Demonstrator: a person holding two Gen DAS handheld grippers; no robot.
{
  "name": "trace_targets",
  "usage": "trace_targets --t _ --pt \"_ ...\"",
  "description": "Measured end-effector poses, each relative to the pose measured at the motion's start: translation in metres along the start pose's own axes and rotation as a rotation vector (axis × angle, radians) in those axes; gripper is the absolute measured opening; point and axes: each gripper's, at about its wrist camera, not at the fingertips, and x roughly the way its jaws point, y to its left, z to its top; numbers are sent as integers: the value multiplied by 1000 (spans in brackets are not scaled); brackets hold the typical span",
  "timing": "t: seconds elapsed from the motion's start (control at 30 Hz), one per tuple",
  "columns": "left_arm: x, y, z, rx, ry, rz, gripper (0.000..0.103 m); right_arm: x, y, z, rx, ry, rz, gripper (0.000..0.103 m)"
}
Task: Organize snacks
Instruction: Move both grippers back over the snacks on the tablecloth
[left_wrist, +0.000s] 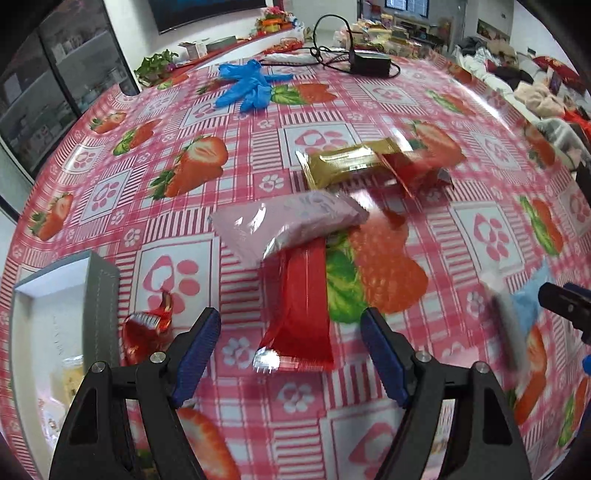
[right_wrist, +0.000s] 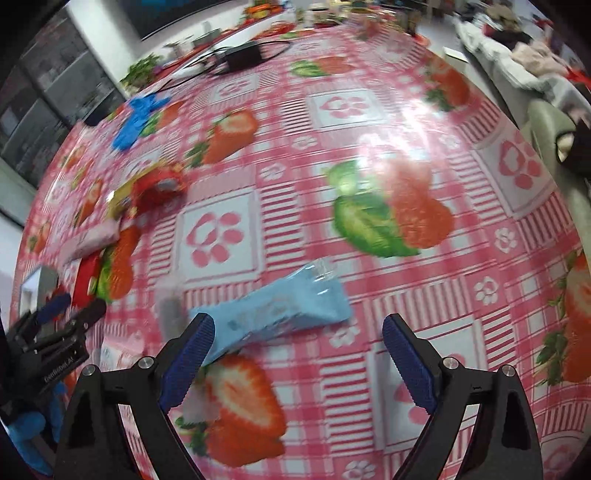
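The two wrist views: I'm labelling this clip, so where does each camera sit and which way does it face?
Left wrist: on the left gripper, angled down at the red packet and pink packet; its open fingers show, the right gripper at the edge.
Right wrist: on the right gripper, angled down at the blue packet; its open fingers show, the left gripper at the left.
Shared: tablecloth, snack pile, blue gloves.

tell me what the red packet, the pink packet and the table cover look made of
Red packet: thin glossy plastic film, judging by its sheen and crimped clear end seal. Pink packet: similar film but paler, with a shiny translucent patch near one end. Table cover: probably wipe-clean vinyl or oilcloth, since it throws bright glare and lies smooth; cannot be sure.
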Motion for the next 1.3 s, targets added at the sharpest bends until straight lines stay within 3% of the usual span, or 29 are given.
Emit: trace_targets --t 0.2,0.27,0.3,0.33,0.4,0.47,0.53,0.6,0.7,0.73,0.77,0.8,0.83,0.87,1.07,1.13,1.17,1.3 --pt "8 5 9 -94 -1 -23 79 6 13 10 15 -13 -12 93" --pt "5 4 7 -97 -16 -22 64 14 32 12 -63 -27 -63 93" --pt "1 4 5 -91 -24 -25 41 17 41 10 -114 -39 -99 93" --pt "-1 3 3 -79 -24 -26 26 19 46 8 -144 -49 -112 92" --pt "-6 3 -4 -67 -24 -28 25 16 47 2 -187 -74 -121 75" --pt "-12 5 -17 -74 -37 -31 25 8 43 -3 -221 -84 -101 45" --pt "-23 6 -37 -86 -44 -36 25 3 37 -8 -248 -75 -73 31" --pt "-36 7 -64 -104 -49 -42 25 -5 27 -22 -289 -68 -22 31" --pt "-54 8 -98 -108 -65 -34 27 -11 22 -41 -368 -70 -23 31" --pt "-57 8 -104 -104 -72 -28 37 -15 17 -49 -387 -68 -13 31" --pt "-59 9 -109 -95 -76 -24 47 -18 12 -55 -393 -63 2 33" --pt "-59 9 -111 -84 -81 -17 71 -21 8 -57 -388 -59 9 39" --pt "-59 11 -112 -82 -88 -2 81 -24 1 -60 -363 -54 2 68" --pt "-59 14 -112 -89 -95 14 80 -26 -5 -61 -328 -52 -10 91" --pt "-47 24 -101 -129 -76 -5 82 -30 -18 -68 -143 -27 -17 92" --pt "-45 22 -99 -121 -98 -5 82 -29 -10 -72 -127 -11 -55 95" --pt "-44 21 -98 -115 -107 -7 83 -28 -4 -75 -130 -10 -65 103" --pt "-41 19 -101 -115 -164 -11 91 -21 18 -90 -184 -55 -136 103"
